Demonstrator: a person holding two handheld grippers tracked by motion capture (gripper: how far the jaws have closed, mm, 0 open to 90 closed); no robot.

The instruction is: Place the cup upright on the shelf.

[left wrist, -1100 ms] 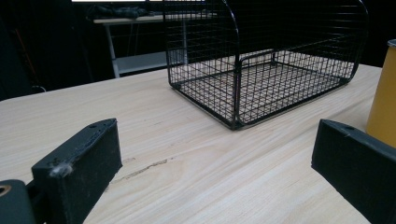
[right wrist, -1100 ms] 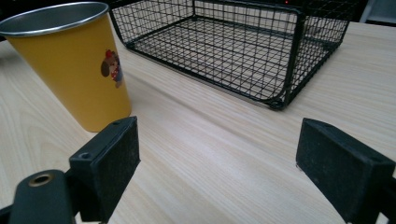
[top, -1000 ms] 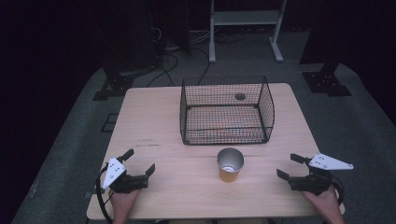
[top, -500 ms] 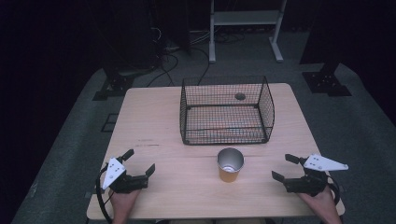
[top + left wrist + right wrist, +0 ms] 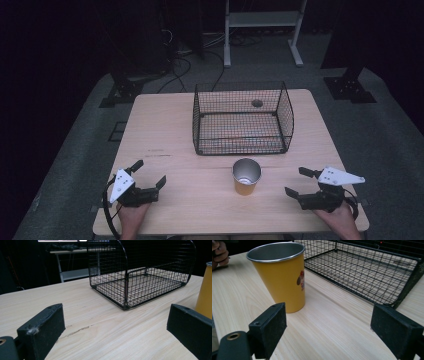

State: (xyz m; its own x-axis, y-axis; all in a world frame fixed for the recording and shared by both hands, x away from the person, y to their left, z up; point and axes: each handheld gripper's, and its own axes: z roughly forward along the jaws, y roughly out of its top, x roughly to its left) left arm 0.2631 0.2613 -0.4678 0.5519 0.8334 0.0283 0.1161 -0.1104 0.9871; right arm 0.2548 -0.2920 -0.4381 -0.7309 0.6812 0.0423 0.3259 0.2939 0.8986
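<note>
The room is dark all around, with stands and cables on a grey floor beyond a pale wooden desk (image 5: pixel 165 125) that catches the only real light. At its near right corner the right gripper (image 5: pixel 298 181) rests low on the wood with its jaws spread wide and nothing between them, pointing left toward the middle of the desk; from its own camera the two black jaws frame bare wood, and the yellow cup (image 5: pixel 279 277) stands just beyond them, a little to the left jaw's side, not touched. At the near left corner the left gripper (image 5: pixel 149 173) lies in the person's hand, jaws likewise wide apart and holding nothing, aimed right and away across the desk. Between the two, near the desk's middle, the yellow cup (image 5: pixel 246 176) stands upright with its steel-coloured inside showing and, as far as I can see, nothing in it. Just behind the cup, at the far middle of the desk, sits the black wire basket (image 5: pixel 242 117), also bare inside. To my eye the work has hardly begun: the cup is on the desk, ungrasped, outside the basket. What seems left is nearly everything, namely closing the right gripper on the cup, lifting it and setting it wherever it is meant to go, likely the basket.
</note>
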